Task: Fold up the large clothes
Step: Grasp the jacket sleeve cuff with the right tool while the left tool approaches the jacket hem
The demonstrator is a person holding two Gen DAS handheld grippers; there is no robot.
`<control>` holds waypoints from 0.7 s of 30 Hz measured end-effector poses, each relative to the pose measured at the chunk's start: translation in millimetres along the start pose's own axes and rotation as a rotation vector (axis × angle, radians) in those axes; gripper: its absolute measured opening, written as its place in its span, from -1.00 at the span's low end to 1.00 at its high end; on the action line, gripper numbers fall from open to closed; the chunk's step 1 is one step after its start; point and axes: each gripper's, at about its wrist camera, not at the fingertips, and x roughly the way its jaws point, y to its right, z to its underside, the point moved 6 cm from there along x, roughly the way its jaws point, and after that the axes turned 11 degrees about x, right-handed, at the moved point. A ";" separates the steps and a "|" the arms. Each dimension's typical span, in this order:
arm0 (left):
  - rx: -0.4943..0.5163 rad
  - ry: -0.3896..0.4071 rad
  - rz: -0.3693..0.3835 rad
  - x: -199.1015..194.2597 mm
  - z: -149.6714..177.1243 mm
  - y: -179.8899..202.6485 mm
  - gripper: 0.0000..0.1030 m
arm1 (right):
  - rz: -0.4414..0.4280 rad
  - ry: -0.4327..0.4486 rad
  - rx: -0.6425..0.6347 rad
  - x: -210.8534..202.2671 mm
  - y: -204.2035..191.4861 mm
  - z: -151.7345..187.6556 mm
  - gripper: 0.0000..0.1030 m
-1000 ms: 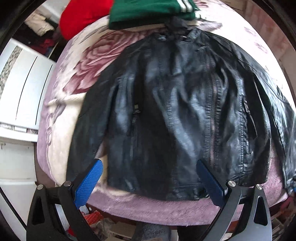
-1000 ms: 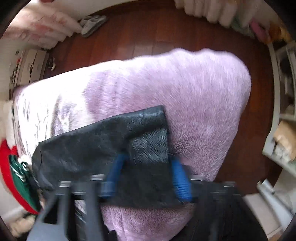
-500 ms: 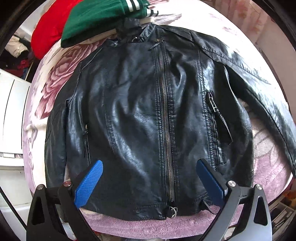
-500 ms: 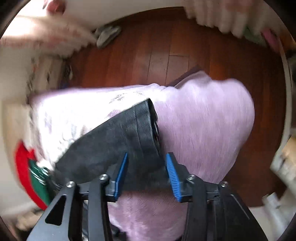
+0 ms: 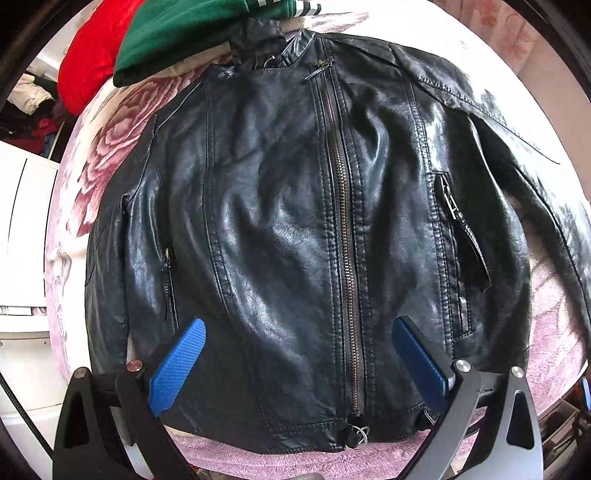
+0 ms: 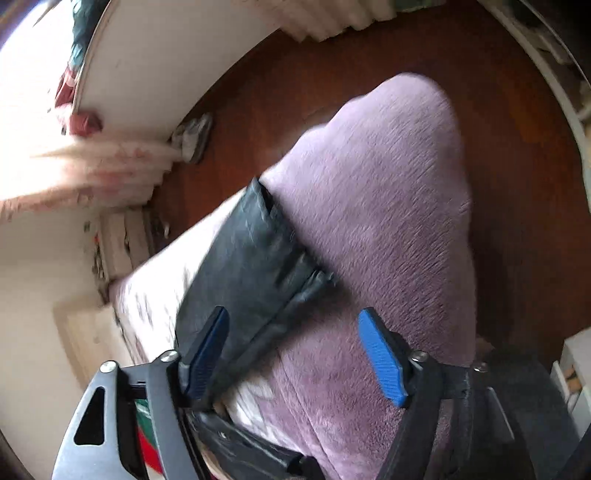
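A black leather jacket [image 5: 288,221] lies flat, front up and zipped, on a purple floral blanket [image 5: 107,147]; its collar points away from me. My left gripper [image 5: 299,328] is open and empty, hovering over the jacket's hem. In the right wrist view the jacket's sleeve [image 6: 251,258] lies on the blanket [image 6: 388,206], cuff pointing away. My right gripper [image 6: 293,321] is open above the sleeve, holding nothing; the sleeve passes by the left finger [image 6: 207,350].
A green garment [image 5: 192,29] and a red one [image 5: 88,55] lie beyond the collar. White furniture [image 5: 22,229] stands left of the bed. Wooden floor [image 6: 332,85] surrounds the blanket's end; a shelf [image 6: 576,373] stands at the right.
My right gripper opened and let go of the sleeve, which now lies on the blanket. My left gripper moved over the jacket's middle, staying open.
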 end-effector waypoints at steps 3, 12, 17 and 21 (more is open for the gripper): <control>-0.010 -0.016 0.017 4.1 0.8 -0.4 1.00 | -0.020 -0.064 -0.021 41.3 -3.8 7.6 0.47; 0.008 0.021 0.039 7.2 -20.9 3.9 1.00 | -0.239 0.166 0.117 59.6 -26.6 10.9 0.76; 0.017 0.067 0.041 6.6 -42.5 2.8 1.00 | -0.281 0.185 0.085 58.3 -29.5 0.3 -0.48; -0.012 0.085 0.095 14.5 -79.1 13.4 1.00 | -0.315 0.133 0.009 56.1 -49.9 -11.5 -0.73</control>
